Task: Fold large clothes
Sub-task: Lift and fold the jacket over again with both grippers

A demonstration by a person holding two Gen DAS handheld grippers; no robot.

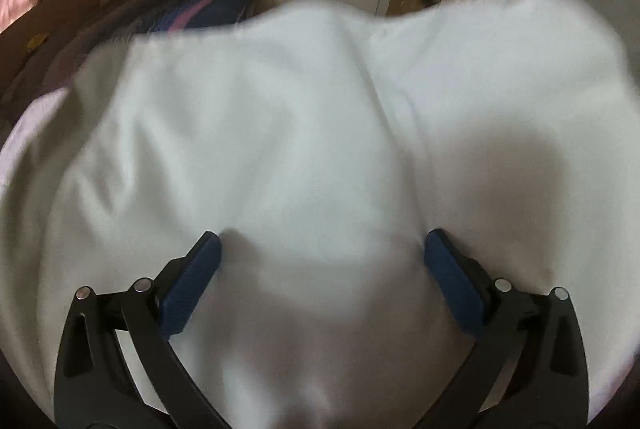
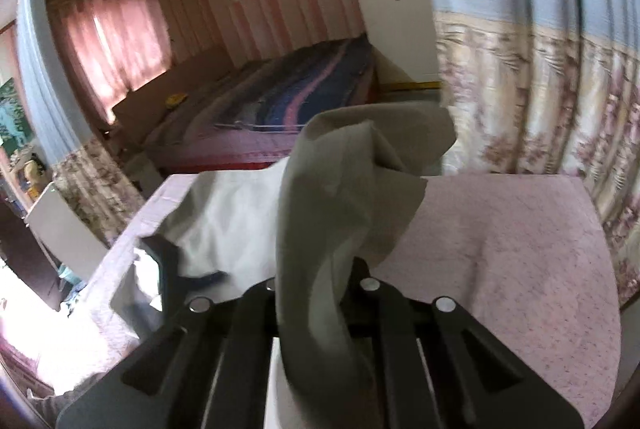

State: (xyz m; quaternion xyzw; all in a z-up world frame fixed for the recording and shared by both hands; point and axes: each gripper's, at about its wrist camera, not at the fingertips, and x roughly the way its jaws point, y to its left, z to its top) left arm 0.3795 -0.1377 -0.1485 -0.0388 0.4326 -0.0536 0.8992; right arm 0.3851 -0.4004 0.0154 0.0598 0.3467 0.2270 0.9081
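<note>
The white garment (image 1: 304, 133) lies spread on the pink-covered bed (image 2: 520, 249), one bunched edge pinched in the clamped right gripper (image 2: 316, 269) for folding over, while the left gripper (image 1: 320, 249) hovers wide apart, gripping nothing.

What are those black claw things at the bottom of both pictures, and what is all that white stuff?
Those claws are grabbing tools. A person holds one in each hand, and a small camera sits on each tool, looking out along its two fingers. One picture comes from the left tool. Its blue-padded fingers stand wide apart over a big white cloth, not pinching it. The other picture comes from the right tool. It is squeezed shut on a bunch of that cloth, which stands up from it. Underneath lies a pink cover. Behind is a bedroom with a bed and curtains.
</note>
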